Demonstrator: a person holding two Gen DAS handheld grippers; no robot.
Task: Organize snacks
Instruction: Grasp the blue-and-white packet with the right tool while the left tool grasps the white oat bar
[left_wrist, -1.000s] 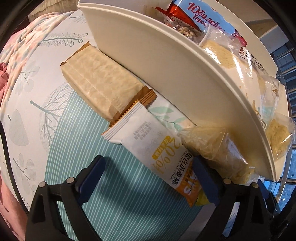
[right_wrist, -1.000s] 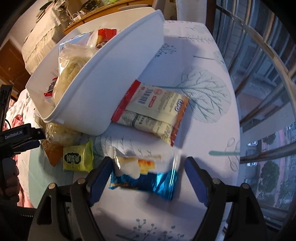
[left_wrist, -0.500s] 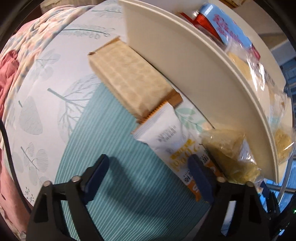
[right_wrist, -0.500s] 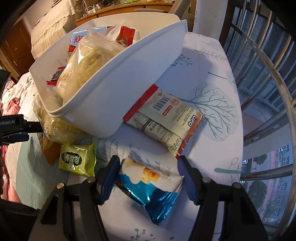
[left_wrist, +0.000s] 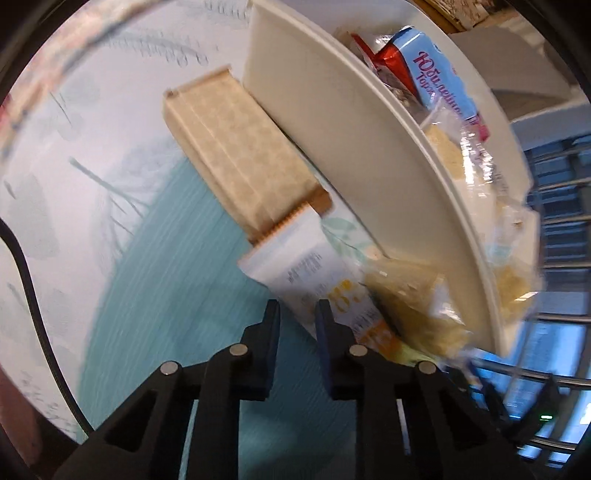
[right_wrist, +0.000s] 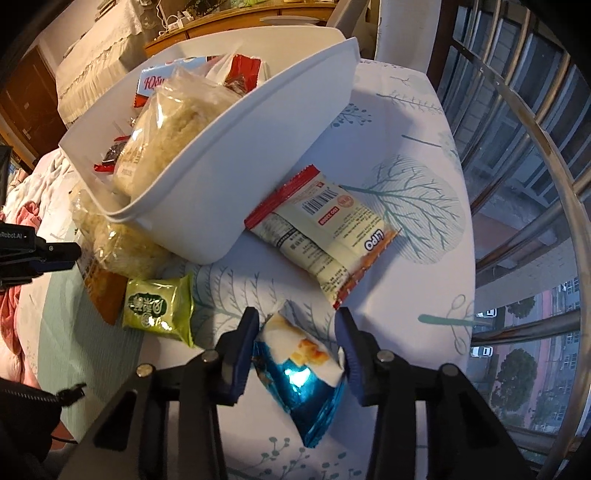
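My left gripper (left_wrist: 295, 314) points down at the teal cloth, its jaws closing to a narrow gap. The lower edge of a white and orange snack bar packet (left_wrist: 306, 266) sits in that gap; the view is blurred. A tan cracker pack (left_wrist: 236, 155) lies beyond, against the white bin (left_wrist: 351, 129). My right gripper (right_wrist: 295, 332) is closing on a blue snack packet (right_wrist: 299, 373), both pads against its sides, and the packet is tipped up. The bin (right_wrist: 240, 177) holds several snacks.
A red-edged Lipo packet (right_wrist: 325, 236) and a green packet (right_wrist: 159, 306) lie by the bin on the tree-print tablecloth (right_wrist: 406, 122). A clear bag of yellow snacks (left_wrist: 417, 306) leans on the bin's corner. Window railings (right_wrist: 517, 229) run along the right.
Both grippers' jaws came in from wide apart. The left one slid towards the white and orange packet. The blue packet has crumpled and tipped up between the right jaws.
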